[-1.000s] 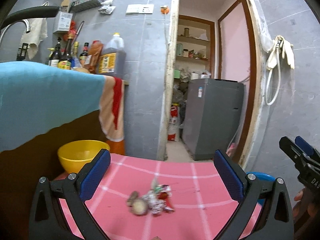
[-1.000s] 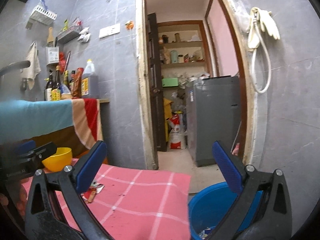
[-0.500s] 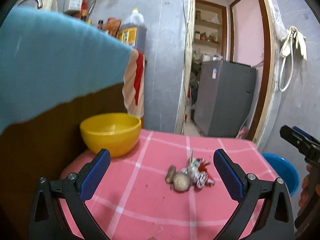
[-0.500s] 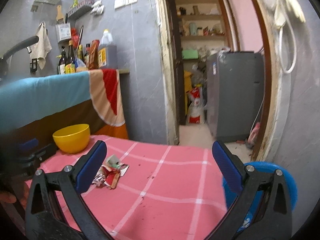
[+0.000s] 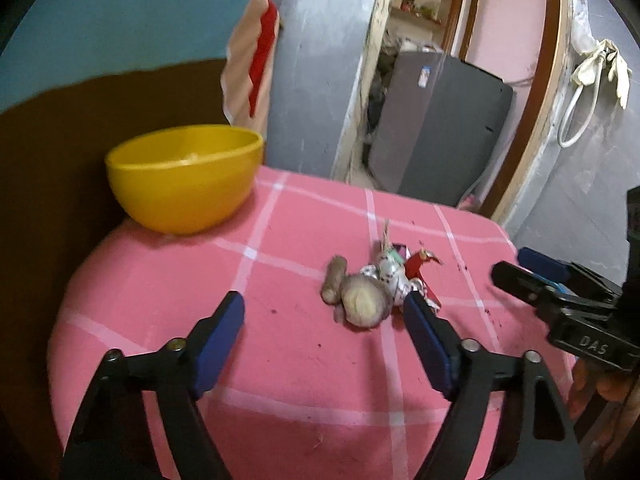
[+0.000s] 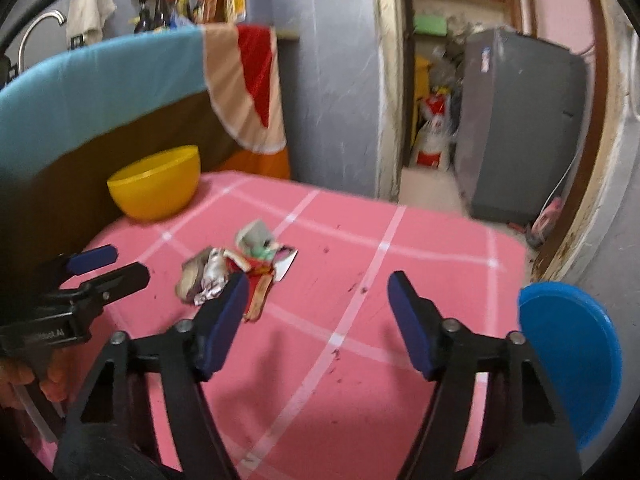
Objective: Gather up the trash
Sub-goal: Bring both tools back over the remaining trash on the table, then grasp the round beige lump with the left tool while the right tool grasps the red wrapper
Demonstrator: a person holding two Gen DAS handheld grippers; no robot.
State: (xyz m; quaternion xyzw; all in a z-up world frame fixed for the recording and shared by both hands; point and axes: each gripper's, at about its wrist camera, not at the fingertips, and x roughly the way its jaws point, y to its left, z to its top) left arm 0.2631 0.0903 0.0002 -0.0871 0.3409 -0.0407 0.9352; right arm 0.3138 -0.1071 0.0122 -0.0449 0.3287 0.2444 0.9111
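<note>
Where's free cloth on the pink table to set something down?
Bare pink cloth lies between the trash pile and the edge by the blue bin. More lies between the yellow bowl and the pile. It is crowded at the pile, with the left gripper and right gripper on either side.

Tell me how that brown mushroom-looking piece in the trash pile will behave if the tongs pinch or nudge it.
The mushroom piece looks rounded and stubby, so a nudge may roll it across the pink tablecloth. It probably is light and a bit soft, so a gentle pinch should do. It lies against the crumpled wrappers, which may shift with it.
</note>
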